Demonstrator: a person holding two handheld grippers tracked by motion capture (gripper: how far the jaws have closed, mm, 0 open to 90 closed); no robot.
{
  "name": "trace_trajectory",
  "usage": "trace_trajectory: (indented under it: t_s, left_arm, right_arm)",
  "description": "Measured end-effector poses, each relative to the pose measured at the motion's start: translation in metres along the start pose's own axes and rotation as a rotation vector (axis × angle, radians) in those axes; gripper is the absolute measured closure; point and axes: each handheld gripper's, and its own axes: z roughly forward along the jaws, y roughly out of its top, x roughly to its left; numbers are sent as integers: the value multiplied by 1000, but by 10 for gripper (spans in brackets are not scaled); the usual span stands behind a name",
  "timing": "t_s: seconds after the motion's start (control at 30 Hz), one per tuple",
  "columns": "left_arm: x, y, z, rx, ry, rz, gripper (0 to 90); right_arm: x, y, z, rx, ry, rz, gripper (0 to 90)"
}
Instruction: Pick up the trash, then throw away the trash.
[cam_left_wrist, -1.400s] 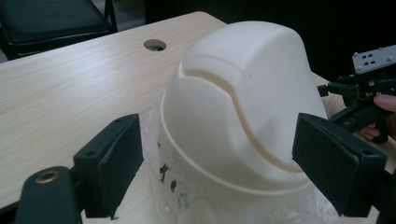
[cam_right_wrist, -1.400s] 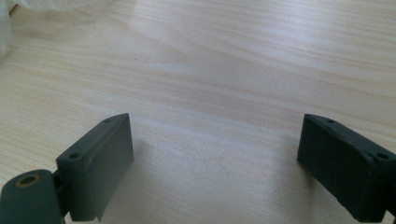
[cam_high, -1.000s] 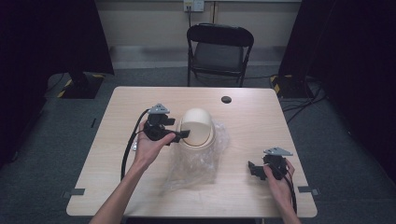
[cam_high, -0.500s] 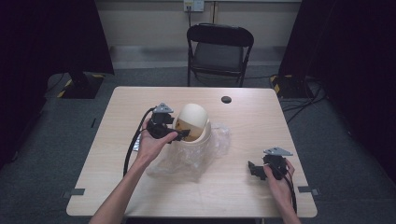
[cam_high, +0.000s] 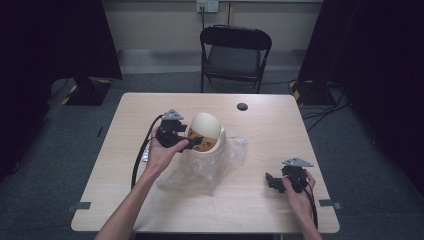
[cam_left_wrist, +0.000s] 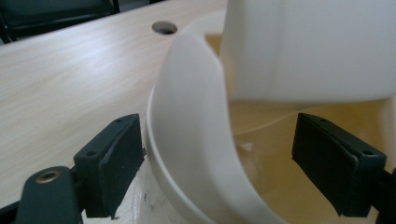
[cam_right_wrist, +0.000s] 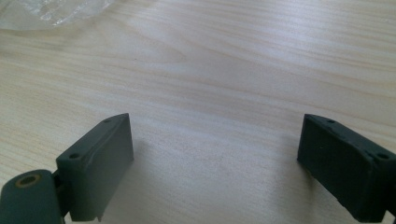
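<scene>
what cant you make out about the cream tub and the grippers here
- Cream plastic tub: its contents are too small in the high view, and blurred and cut off by its curved wall in the left gripper view.
- Left gripper: whether its pads press the tub wall is blurred at close range.
- Clear plastic bag: the tub hides part of it in the high view.

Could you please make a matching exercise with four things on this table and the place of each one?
Things:
1. cream plastic helmet-shaped shell
2. crumpled clear plastic bag
3. small round black hole
4. right tool

Places:
A. near the table's far edge
B. over bare wood, right of the bag
C. between the left tool's jaws
D. spread under the shell

Pairs: 1-C, 2-D, 3-A, 4-B
</scene>
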Motion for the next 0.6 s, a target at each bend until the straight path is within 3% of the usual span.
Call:
trace_trajectory:
  t_s: [0.03, 0.13, 0.23, 0.3, 0.33, 0.4, 0.53, 0.6]
  left_arm:
    - [0, 0, 0, 0, 0, 0, 161]
    - [4, 0, -29, -52, 22, 20, 161]
    - [15, -5, -49, -94, 54, -2, 161]
    - [25, -11, -59, -113, 66, -40, 161]
    - [25, -11, -59, -113, 66, -40, 161]
    - [38, -21, -69, -113, 106, -63, 161]
    - [47, -31, -73, -108, 116, -91, 161]
    - [53, -40, -71, -76, 130, -95, 161]
  right_arm:
    - [0, 0, 0, 0, 0, 0, 97]
    - [0, 0, 0, 0, 0, 0, 97]
    - [0, 0, 0, 0, 0, 0, 96]
    - [0, 0, 0, 0, 0, 0, 97]
    - [0, 0, 0, 0, 0, 0, 97]
    - [0, 0, 0, 0, 0, -1, 97]
    - [0, 0, 0, 0, 0, 0, 97]
    - [0, 0, 0, 0, 0, 0, 97]
